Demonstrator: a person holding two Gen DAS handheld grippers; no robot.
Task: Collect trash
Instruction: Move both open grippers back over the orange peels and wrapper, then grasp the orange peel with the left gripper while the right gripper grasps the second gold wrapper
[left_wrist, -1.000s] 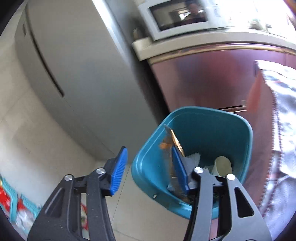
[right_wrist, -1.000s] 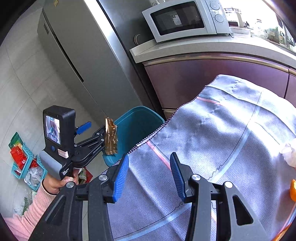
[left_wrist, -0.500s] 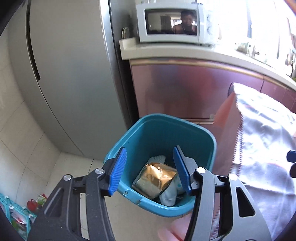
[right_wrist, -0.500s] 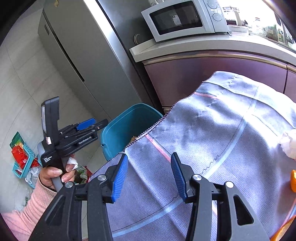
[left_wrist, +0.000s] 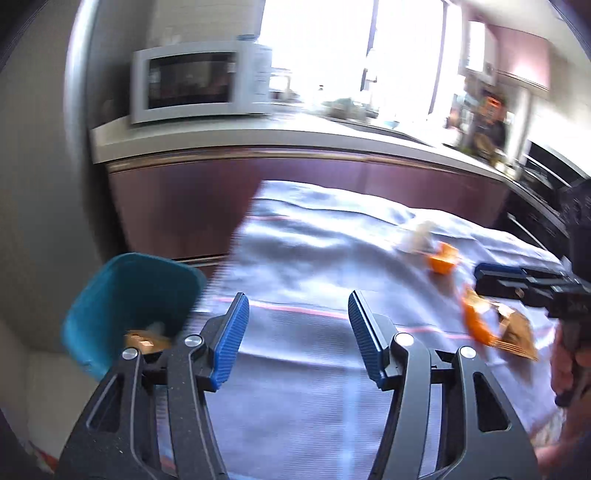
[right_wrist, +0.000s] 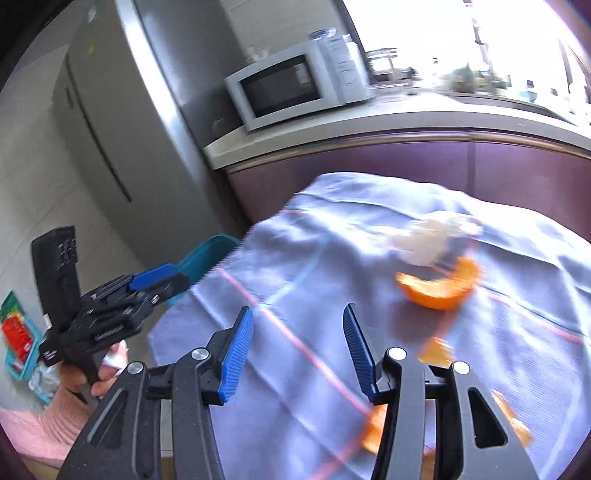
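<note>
Left gripper, black frame with blue ribbed pads: jaws apart and widening, nothing between them, held over pale grey-blue tablecloth with pink and blue stripes.
Right gripper, same make: jaws apart and widening, nothing between them, also over the tablecloth.
Teal plastic square bin: off the tablecloth's left edge, below it, left of the left gripper; golden foil wrapper inside. Left view only: bin interior. Right view: rim only, behind the left gripper.
Crumpled white tissue: on the tablecloth, beyond the right gripper.
Curved orange peel: just beside the tissue, nearer side.
Smaller orange peel scraps: on the tablecloth close by the right gripper's right finger.
Brown crinkled wrapper: left view only, near the tablecloth's right side, below the right gripper's tips.
Pink sleeve: right view only, at the left gripper's handle.
</note>
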